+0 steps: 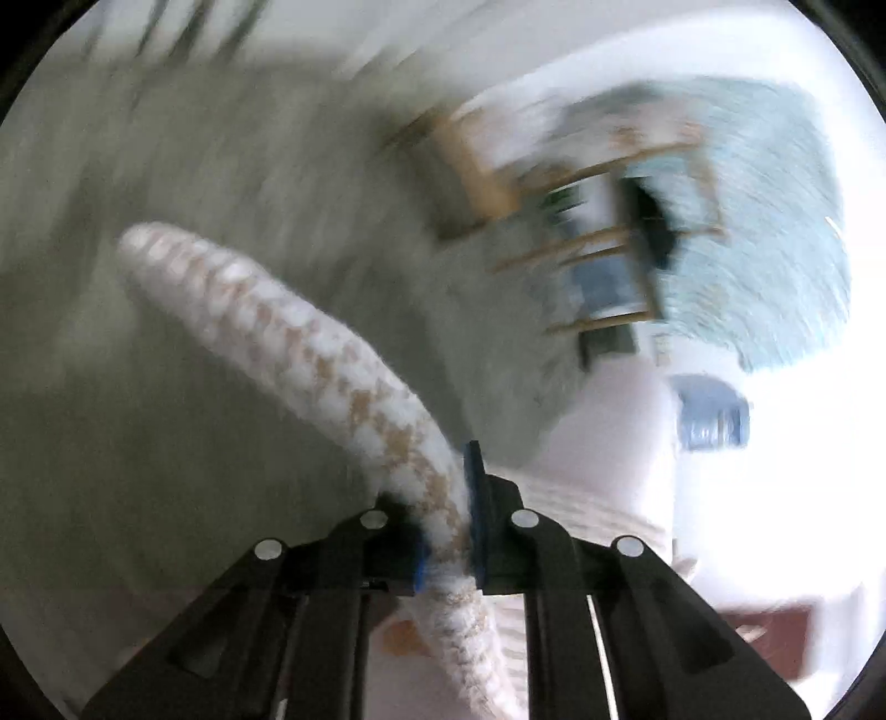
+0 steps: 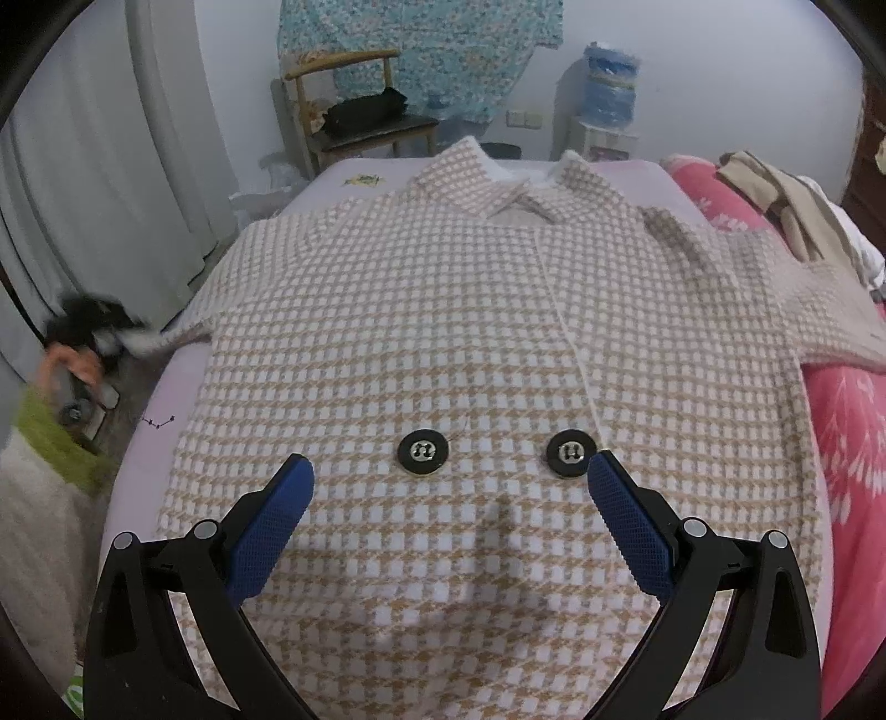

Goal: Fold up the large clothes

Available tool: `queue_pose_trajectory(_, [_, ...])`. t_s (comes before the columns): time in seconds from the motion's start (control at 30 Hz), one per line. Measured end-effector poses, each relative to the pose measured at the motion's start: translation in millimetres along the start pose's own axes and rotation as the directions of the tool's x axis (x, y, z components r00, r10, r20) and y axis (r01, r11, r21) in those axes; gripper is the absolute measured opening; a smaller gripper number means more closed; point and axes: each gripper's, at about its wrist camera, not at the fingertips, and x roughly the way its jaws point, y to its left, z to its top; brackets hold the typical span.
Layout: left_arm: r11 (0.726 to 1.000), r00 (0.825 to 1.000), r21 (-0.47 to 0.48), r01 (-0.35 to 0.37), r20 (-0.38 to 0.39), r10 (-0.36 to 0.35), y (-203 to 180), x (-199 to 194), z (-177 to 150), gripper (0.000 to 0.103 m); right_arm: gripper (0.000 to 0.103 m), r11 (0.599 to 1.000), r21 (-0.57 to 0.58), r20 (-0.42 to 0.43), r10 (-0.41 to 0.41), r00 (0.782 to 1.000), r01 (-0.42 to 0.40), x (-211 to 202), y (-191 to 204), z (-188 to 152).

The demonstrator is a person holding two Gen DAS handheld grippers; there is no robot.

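Observation:
A tan-and-white houndstooth coat [image 2: 443, 332] lies front up on a lilac bed [image 2: 160, 387], collar at the far end, two black buttons [image 2: 422, 451] near me. My right gripper [image 2: 451, 487] is open and empty, hovering over the coat's lower front. My left gripper [image 1: 448, 531] is shut on the coat's sleeve [image 1: 288, 332], which stretches up and left from the jaws in the blurred left wrist view. In the right wrist view that gripper [image 2: 105, 338] shows blurred at the bed's left edge, holding the left sleeve's end off the bed.
A pink quilt [image 2: 847, 443] lies along the bed's right side with beige clothes [image 2: 786, 205] on it. A wooden chair [image 2: 354, 111] with a dark bundle stands beyond the bed, with a patterned blue cloth [image 2: 443, 50] hanging behind. Grey curtains [image 2: 111, 166] hang at left.

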Motion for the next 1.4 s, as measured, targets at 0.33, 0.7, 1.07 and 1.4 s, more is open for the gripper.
queue_pose_trajectory(0.33, [0.671, 0.979, 0.729, 0.131, 0.013, -0.206, -217, -107, -131, 0.011, 0.095, 0.999, 0.04, 0.044, -0.006, 0.999, 0.004, -12, -13, -1])
queue_pose_trajectory(0.7, [0.5, 0.968, 0.845, 0.189, -0.245, 0.049, -191, -25, -292, 0.079, 0.095, 0.992, 0.117, -0.003, -0.042, 0.999, 0.042, -16, -61, -24])
queue_pose_trajectory(1.07, [0.489, 0.97, 0.856, 0.166, -0.23, 0.074, -166, -55, -309, 0.095, 0.095, 0.99, 0.136, -0.081, -0.017, 0.997, 0.028, 6, -78, -32])
queue_pose_trajectory(1.4, [0.528, 0.992, 0.848, 0.041, -0.099, 0.083, -142, -63, -294, 0.095, 0.095, 0.97, 0.189, -0.034, 0.162, 0.986, -0.153, -11, -112, 8])
